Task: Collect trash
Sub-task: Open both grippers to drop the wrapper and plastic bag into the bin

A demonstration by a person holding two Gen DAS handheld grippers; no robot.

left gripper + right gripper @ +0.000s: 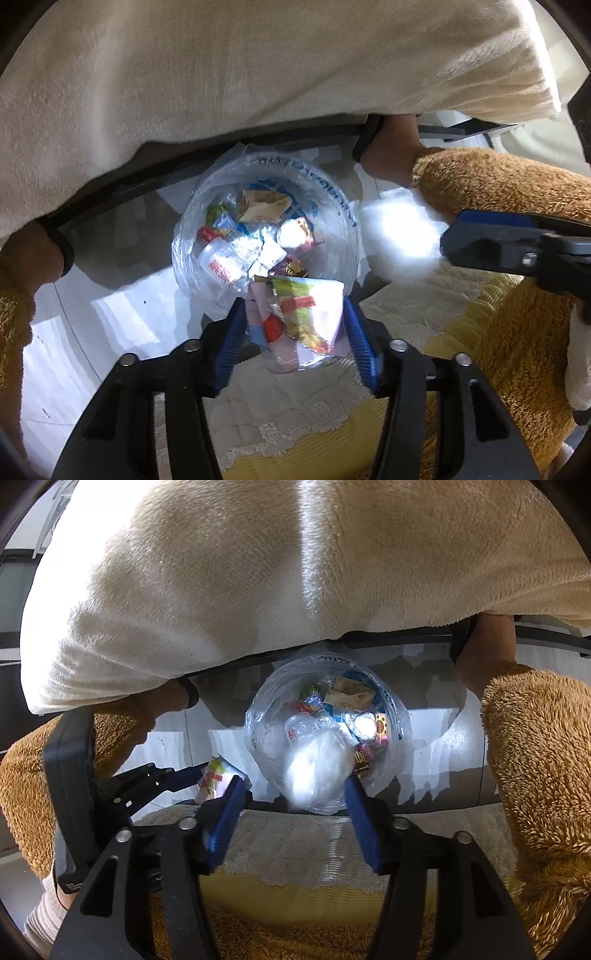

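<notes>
The clear plastic trash bag (pixel 266 229) stands open on the floor, ready to receive trash. The left gripper (pixel 295 317) pinches a colourful clear wrapper (pixel 299 317) above the bag's near rim. The right gripper (pixel 295 771), fingers spread, seems to be dropping a blurred white crumpled piece (pixel 314 771); I cannot tell if they touch.

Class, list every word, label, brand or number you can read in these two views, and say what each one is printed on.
None can be read with certainty.
Blue print around the trash bag's rim: blurred, unreadable.
Red label on the clear bottle in the bag: too blurred.
Wrapper in the left tool: colours only, no legible text.
White label on the left tool's handle: too small.
</notes>
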